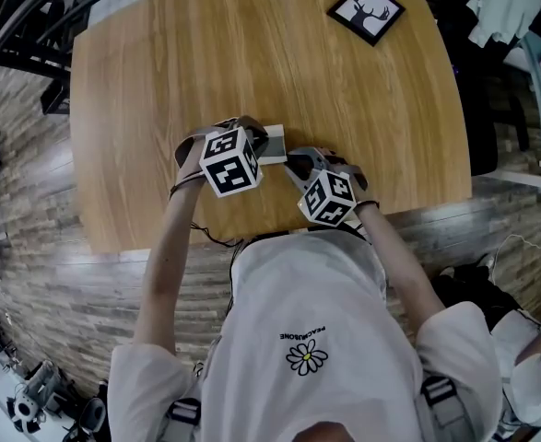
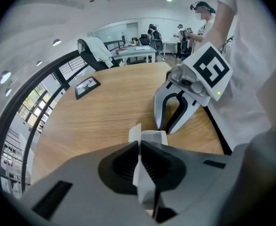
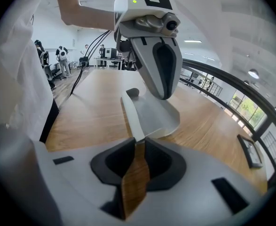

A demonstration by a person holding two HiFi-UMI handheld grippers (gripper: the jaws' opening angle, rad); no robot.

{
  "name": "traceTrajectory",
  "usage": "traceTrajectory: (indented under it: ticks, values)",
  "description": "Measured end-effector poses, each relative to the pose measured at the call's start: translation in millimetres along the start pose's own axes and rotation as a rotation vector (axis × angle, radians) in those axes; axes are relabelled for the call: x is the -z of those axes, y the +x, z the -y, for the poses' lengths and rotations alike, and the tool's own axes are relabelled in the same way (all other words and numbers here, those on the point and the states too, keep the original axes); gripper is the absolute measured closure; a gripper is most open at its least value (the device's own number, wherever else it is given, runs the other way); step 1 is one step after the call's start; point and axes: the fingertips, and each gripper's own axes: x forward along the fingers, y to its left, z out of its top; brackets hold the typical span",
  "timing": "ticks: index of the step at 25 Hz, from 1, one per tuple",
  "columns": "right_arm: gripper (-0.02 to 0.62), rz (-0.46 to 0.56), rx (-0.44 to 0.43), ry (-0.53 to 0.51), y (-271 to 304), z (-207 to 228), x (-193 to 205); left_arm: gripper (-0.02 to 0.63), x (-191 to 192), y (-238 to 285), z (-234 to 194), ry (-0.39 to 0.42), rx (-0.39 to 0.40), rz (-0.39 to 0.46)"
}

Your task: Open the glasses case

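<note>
A pale grey glasses case [image 1: 273, 145] lies on the wooden table [image 1: 159, 81] near its front edge, between my two grippers. In the left gripper view, my left gripper [image 2: 139, 144] is shut on a thin flap of the case [image 2: 152, 136], which stands upright between the pads. In the right gripper view, my right gripper [image 3: 138, 142] pinches the near edge of the case [image 3: 154, 114], and the left gripper's fingers [image 3: 160, 65] come down on the case's far side. In the head view the left gripper [image 1: 254, 142] and right gripper [image 1: 299, 162] meet at the case, hiding most of it.
A black-framed picture of a deer [image 1: 365, 12] lies at the table's far right corner. The table's front edge [image 1: 252, 233] runs just under my hands. People stand at desks far behind [image 2: 194, 22]. A chair with clothes [image 1: 505, 7] stands to the right.
</note>
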Motion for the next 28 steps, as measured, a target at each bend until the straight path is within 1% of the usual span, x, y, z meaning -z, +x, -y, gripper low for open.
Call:
traceTrajectory:
  ticks: [3,10,17,20,21,22,23,24,26,28]
  values:
    - [0.522,-0.002,-0.005,0.003,0.5,0.0,-0.1,0.581,1.0,1.9,-14.5,0.010,-0.041,-0.017]
    - [0.522,-0.007,-0.005,0.011,0.5,2.1,-0.1,0.586,1.7,5.1,-33.7,0.005,-0.077,-0.013]
    - [0.522,-0.010,-0.006,0.021,0.4,1.8,0.7,0.586,1.6,6.0,-35.9,0.032,-0.108,-0.022]
    - [0.522,-0.007,-0.036,0.062,-2.3,0.1,-0.3,0.584,1.2,6.1,-33.3,0.054,-0.132,-0.039]
    - [0.507,-0.001,-0.045,0.080,-4.5,0.7,-2.7,0.581,1.3,5.5,-31.4,0.059,-0.130,-0.043]
    - [0.485,0.007,-0.044,0.091,-7.6,2.8,-5.8,0.565,1.0,4.5,-29.3,0.057,-0.125,-0.041]
    - [0.483,0.017,-0.034,0.092,-11.5,6.4,-9.4,0.529,-0.3,2.5,-27.7,0.050,-0.119,-0.032]
    - [0.483,0.029,-0.018,0.086,-16.0,11.3,-13.3,0.514,-2.5,-0.6,-27.4,0.040,-0.119,-0.018]
    - [0.483,0.054,0.026,0.069,-26.0,24.6,-22.7,0.506,-8.2,-10.3,-30.6,0.025,-0.142,0.012]
    - [0.496,0.087,0.083,0.062,-37.5,42.9,-34.9,0.509,-14.0,-23.2,-36.9,0.017,-0.180,0.033]
